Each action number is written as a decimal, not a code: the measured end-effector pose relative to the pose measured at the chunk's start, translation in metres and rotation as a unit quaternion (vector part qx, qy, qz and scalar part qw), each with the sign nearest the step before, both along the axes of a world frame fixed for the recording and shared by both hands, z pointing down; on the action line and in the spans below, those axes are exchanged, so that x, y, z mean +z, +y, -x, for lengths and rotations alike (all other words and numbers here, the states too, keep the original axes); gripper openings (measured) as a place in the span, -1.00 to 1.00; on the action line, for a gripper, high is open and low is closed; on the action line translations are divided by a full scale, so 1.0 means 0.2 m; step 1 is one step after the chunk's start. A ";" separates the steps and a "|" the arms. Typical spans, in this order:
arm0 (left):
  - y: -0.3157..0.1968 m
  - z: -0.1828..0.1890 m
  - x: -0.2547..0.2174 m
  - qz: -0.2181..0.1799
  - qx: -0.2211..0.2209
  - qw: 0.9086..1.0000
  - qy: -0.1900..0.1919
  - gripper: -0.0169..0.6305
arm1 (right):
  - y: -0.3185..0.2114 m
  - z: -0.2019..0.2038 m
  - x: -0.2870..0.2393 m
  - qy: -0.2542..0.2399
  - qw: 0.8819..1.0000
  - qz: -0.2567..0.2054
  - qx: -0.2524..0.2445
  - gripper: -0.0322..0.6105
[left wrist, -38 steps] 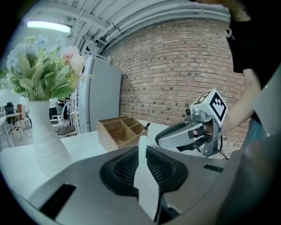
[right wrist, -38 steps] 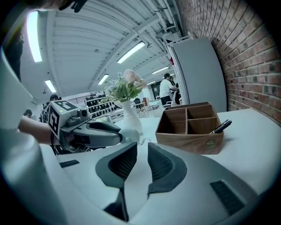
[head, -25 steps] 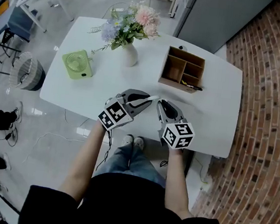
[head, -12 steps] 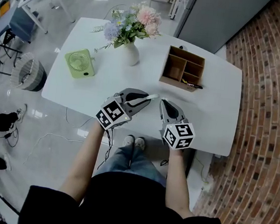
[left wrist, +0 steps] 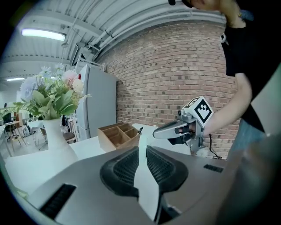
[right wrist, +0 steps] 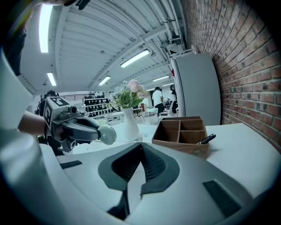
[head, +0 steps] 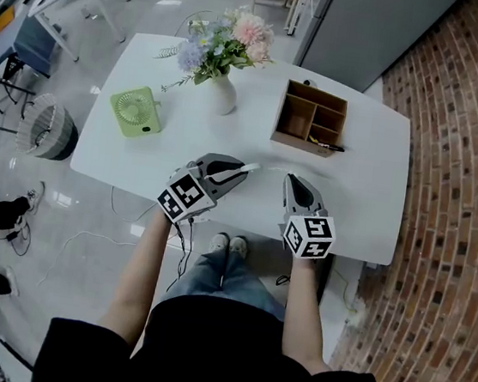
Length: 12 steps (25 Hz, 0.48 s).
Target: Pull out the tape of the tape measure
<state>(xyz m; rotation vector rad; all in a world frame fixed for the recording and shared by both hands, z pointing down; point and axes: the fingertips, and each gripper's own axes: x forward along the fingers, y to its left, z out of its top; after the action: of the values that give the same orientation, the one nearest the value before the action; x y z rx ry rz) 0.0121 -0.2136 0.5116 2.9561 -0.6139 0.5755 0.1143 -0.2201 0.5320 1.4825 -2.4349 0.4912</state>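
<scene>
My left gripper (head: 243, 170) is shut on the small white round tape measure (head: 234, 172), above the front of the white table (head: 367, 202). In the left gripper view the case (left wrist: 145, 176) shows edge-on between the ribbed pads (left wrist: 125, 169). In the right gripper view the case (right wrist: 107, 134) sits at the tip of the left gripper (right wrist: 99, 132). My right gripper (head: 290, 180) is a short way to the right, shut on the end of the thin tape (right wrist: 129, 141). The tape runs between the two grippers. The right gripper (left wrist: 156, 133) also appears in the left gripper view.
A wooden organiser box (head: 310, 118) with a pen in it stands behind the right gripper. A white vase of flowers (head: 220, 93) and a green desk fan (head: 134, 110) stand at the back left. The table's front edge lies just under both grippers. A brick wall rises at the right.
The right gripper's jaws have closed on the tape's end and it has moved right, away from the left gripper. The gap between the two has widened, with tape stretched across it.
</scene>
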 end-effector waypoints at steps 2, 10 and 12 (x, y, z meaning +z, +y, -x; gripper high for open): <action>0.00 0.02 0.02 0.003 -0.001 1.000 -0.003 -0.73 | 0.01 -0.03 0.01 0.009 1.000 0.000 0.008 -0.89; 0.00 0.03 0.06 0.008 0.011 1.000 -0.009 -0.73 | 0.04 -0.13 0.04 0.047 0.998 0.000 0.031 -0.89; 0.01 0.02 0.06 0.009 0.017 1.000 -0.011 -0.73 | 0.05 -0.15 0.04 0.056 0.998 -0.002 0.035 -0.89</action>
<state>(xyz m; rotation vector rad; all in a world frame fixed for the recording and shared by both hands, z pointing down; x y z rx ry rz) 0.0072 -0.2113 0.5237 2.9525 -0.5594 0.6131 0.1444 -0.2109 0.5400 1.5583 -2.3054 0.4059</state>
